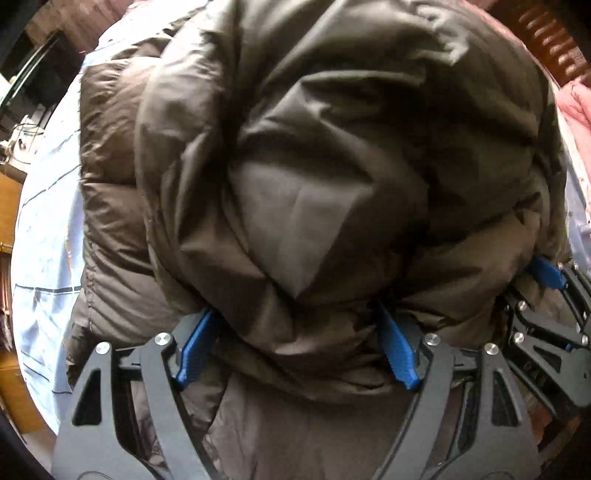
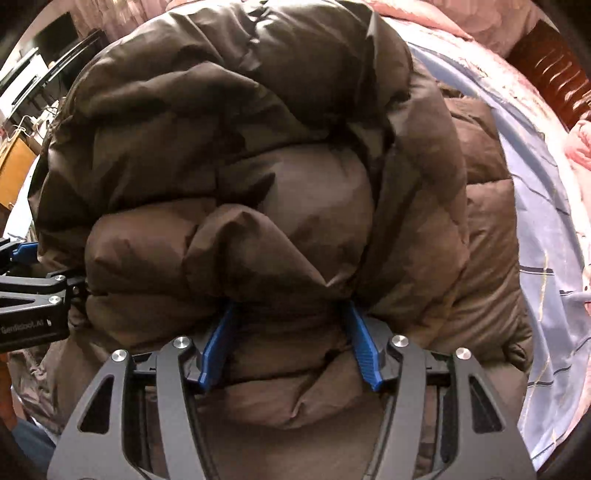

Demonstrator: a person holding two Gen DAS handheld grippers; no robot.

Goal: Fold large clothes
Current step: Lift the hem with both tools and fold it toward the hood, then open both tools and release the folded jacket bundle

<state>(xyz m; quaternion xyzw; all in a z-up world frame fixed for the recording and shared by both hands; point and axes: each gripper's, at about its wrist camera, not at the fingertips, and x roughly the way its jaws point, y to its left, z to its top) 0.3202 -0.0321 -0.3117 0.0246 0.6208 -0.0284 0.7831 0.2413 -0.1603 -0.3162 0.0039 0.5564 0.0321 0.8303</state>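
A big brown puffer jacket lies bunched on a pale blue checked sheet and fills both views. My left gripper has its blue fingers wide apart with a thick fold of the jacket between them; the fingertips are buried in the fabric. My right gripper holds a thick fold of the same jacket the same way, and also shows at the right edge of the left wrist view. The left gripper shows at the left edge of the right wrist view.
The pale blue sheet covers a bed, seen to the left and on the right. A pink quilt lies at the far right. Wooden furniture and dark shelves stand beyond the left edge.
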